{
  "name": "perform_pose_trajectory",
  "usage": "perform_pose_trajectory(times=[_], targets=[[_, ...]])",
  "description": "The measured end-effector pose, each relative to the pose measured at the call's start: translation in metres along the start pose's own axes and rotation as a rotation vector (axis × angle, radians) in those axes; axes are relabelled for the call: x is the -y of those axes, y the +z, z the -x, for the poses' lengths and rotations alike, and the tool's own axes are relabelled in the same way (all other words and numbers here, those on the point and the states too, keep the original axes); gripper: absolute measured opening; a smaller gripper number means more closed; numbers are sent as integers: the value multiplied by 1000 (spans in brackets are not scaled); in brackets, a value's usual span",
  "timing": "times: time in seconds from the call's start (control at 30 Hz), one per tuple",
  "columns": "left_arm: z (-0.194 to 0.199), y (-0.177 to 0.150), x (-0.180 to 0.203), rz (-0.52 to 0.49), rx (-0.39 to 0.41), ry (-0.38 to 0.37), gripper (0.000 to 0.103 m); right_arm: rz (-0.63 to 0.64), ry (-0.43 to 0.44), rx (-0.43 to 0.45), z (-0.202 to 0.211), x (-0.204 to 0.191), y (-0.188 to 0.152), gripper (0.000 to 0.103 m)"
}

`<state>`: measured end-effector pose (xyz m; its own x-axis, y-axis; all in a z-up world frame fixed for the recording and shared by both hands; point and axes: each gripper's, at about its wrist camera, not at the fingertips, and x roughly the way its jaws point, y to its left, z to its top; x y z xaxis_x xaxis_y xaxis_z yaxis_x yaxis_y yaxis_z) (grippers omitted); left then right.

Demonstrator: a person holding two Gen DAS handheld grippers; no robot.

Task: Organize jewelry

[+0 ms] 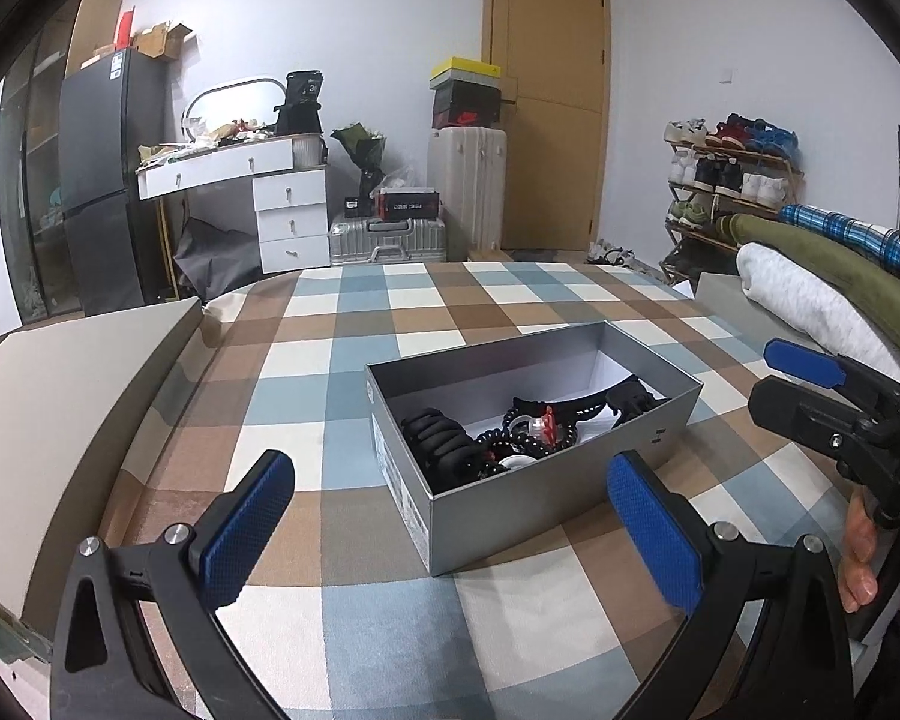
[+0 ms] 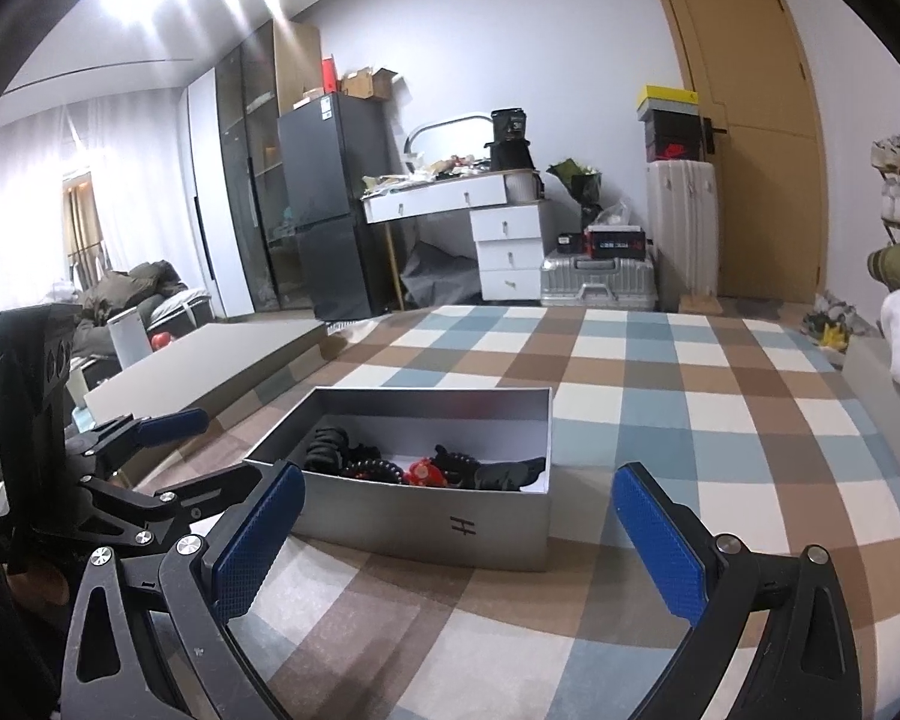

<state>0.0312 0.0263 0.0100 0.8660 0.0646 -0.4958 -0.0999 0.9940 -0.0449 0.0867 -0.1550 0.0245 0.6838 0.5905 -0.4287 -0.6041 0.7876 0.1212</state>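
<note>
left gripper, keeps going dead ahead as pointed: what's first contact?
Likely the grey box: its near corner sits between the open left gripper fingers, low ahead on the checked cover. Depth is unclear; a level path might pass over the rim.

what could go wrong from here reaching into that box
1. The black coiled pieces, beads and red charm lie tangled in the grey box, so one pinch may lift several.
2. The box sits on a soft checked bedspread and may slide or tip if nudged.
3. Both open tongs, left and right, could collide.
</note>
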Motion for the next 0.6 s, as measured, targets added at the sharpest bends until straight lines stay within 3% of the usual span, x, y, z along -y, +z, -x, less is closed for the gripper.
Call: perform_pose_trajectory(times=[0.6], targets=[[3,-2,1,-7,17,11,102,41,-25,39,6,-6,-7,103]])
